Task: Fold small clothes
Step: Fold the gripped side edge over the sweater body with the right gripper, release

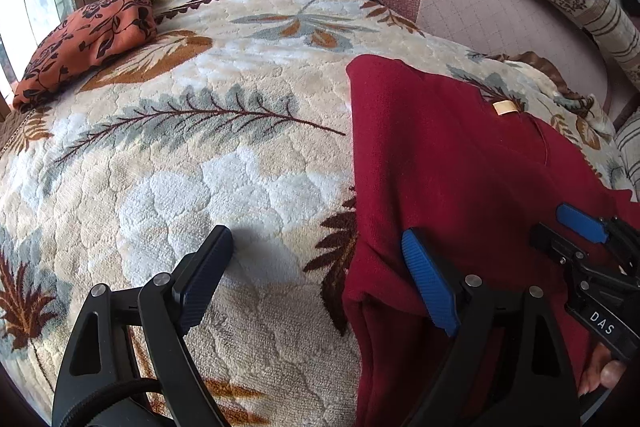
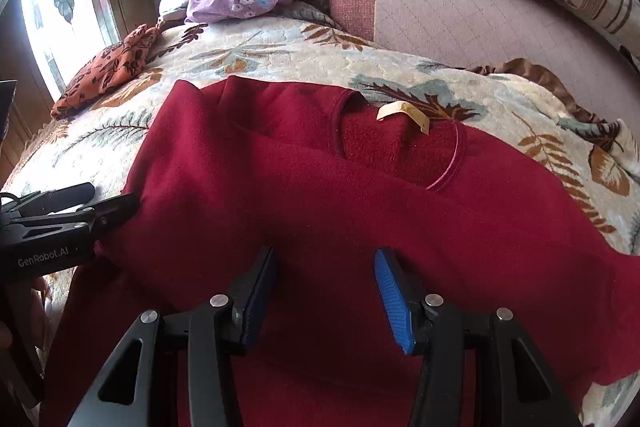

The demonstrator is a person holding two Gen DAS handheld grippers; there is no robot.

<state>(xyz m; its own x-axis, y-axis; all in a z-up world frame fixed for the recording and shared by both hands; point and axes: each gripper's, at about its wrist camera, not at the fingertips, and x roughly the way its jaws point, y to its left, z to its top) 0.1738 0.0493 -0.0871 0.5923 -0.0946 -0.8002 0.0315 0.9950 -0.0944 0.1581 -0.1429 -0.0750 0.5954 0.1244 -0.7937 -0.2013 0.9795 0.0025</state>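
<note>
Red fleece top (image 2: 304, 211), plush leaf-patterned blanket (image 1: 200, 163)

Both wrist cams sit low and close over the leaf-print blanket (image 1: 208, 163), facing the far pillows. Left cam's further left; both share the red top (image 2: 320, 211) and orange cloth (image 1: 88, 39).

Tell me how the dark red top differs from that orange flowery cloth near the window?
The red top is plain, while the orange cloth carries a dark flower print. The red top lies spread out beneath both open grippers, left gripper and right gripper; the orange cloth sits bunched compactly at the far edge, away from them. The red top shows a pale neck label; the orange cloth shows none. Both rest on the leaf-patterned blanket.
</note>
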